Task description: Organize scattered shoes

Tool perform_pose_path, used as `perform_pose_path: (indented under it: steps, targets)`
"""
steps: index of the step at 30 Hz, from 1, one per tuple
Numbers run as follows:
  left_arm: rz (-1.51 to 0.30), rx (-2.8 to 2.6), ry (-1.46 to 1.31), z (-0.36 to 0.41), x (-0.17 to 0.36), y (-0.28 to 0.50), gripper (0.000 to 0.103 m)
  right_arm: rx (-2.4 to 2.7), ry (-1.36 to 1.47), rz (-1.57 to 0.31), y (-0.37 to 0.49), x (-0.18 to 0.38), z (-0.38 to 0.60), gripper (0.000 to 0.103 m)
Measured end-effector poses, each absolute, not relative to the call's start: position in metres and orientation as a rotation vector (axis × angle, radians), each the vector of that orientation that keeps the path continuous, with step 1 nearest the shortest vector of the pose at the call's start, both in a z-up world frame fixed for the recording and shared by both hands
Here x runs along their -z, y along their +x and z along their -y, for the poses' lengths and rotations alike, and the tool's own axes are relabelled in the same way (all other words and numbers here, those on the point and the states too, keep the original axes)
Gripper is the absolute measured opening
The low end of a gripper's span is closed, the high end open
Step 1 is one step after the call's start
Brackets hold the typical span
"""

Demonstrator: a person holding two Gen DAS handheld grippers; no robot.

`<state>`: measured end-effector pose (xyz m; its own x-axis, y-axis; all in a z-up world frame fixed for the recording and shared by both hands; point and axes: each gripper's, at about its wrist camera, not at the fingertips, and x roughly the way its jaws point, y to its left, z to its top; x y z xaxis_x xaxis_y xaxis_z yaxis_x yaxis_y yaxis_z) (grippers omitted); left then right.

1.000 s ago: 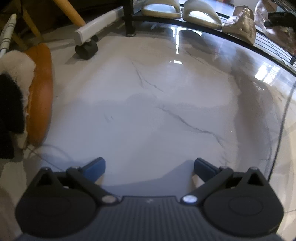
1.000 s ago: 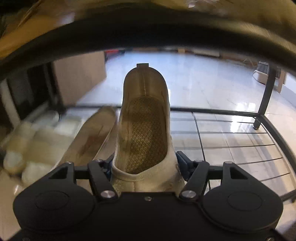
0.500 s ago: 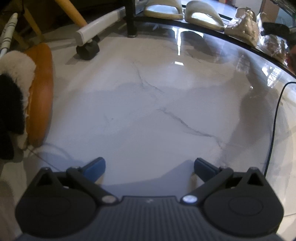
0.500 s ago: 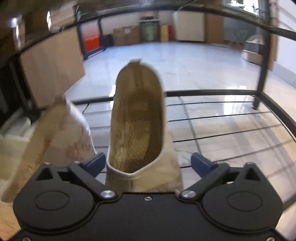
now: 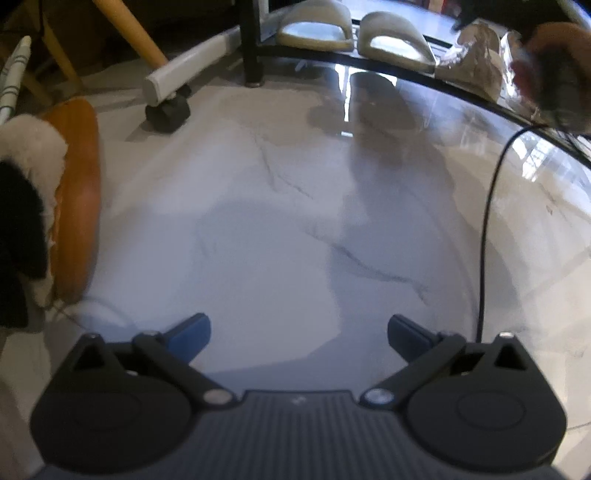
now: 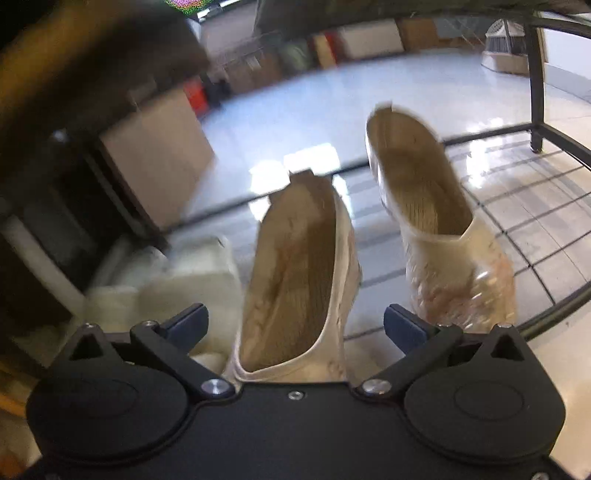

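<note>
In the right wrist view my right gripper (image 6: 295, 325) is open. A beige slip-on shoe (image 6: 299, 291) lies between its fingers on the wire rack shelf (image 6: 554, 206), with no finger touching it that I can see. Its mate (image 6: 439, 229) stands just to the right on the same shelf. White slippers (image 6: 177, 284) sit to the left. In the left wrist view my left gripper (image 5: 297, 334) is open and empty over the marble floor. Two white slippers (image 5: 314, 33) and a beige shoe (image 5: 476, 66) line the rack's low shelf. An orange fur-lined shoe (image 5: 77, 199) lies on the floor at left.
A black rack leg (image 5: 253, 40) stands on the floor at the top. A white bar on a black castor wheel (image 5: 168, 110) is left of it. A black cable (image 5: 487, 221) hangs at right. A hand (image 5: 554, 70) shows at the top right.
My right gripper opened, let go of the beige shoe on the shelf, and shifted left over its mate. My left gripper stayed open and drifted slightly.
</note>
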<state>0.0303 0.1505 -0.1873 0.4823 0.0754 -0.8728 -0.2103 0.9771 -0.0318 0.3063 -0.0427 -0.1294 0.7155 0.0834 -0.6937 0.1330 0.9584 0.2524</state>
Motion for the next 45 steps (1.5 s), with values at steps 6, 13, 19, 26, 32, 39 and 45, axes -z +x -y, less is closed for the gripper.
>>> perform_pose_path:
  steps: [6, 13, 19, 26, 32, 39, 45]
  targets:
    - [-1.082, -0.210, -0.175, -0.160, 0.194, 0.030, 0.102, -0.044, 0.268, -0.869, 0.321, 0.150, 0.040, 0.075]
    - [-1.074, -0.193, -0.158, -0.157, 0.193, 0.028, 0.102, -0.143, 0.238, -0.703, 0.303, 0.140, 0.057, 0.072]
    - [-1.084, -0.207, -0.150, -0.159, 0.196, 0.029, 0.102, -0.230, 0.140, -0.615, 0.334, 0.142, 0.069, 0.072]
    - [-1.074, -0.214, -0.140, -0.157, 0.197, 0.028, 0.102, -0.267, 0.036, -0.649, 0.361, 0.157, 0.053, 0.071]
    - [-1.085, -0.208, -0.145, -0.155, 0.196, 0.028, 0.102, -0.282, 0.076, -0.652, 0.355, 0.152, 0.058, 0.087]
    - [-1.087, -0.191, -0.141, -0.151, 0.196, 0.025, 0.102, -0.265, 0.064, -0.434, 0.285, 0.111, 0.091, 0.100]
    - [-1.086, -0.194, -0.134, -0.150, 0.197, 0.026, 0.102, -0.044, -0.075, -0.453, 0.296, 0.101, 0.122, 0.103]
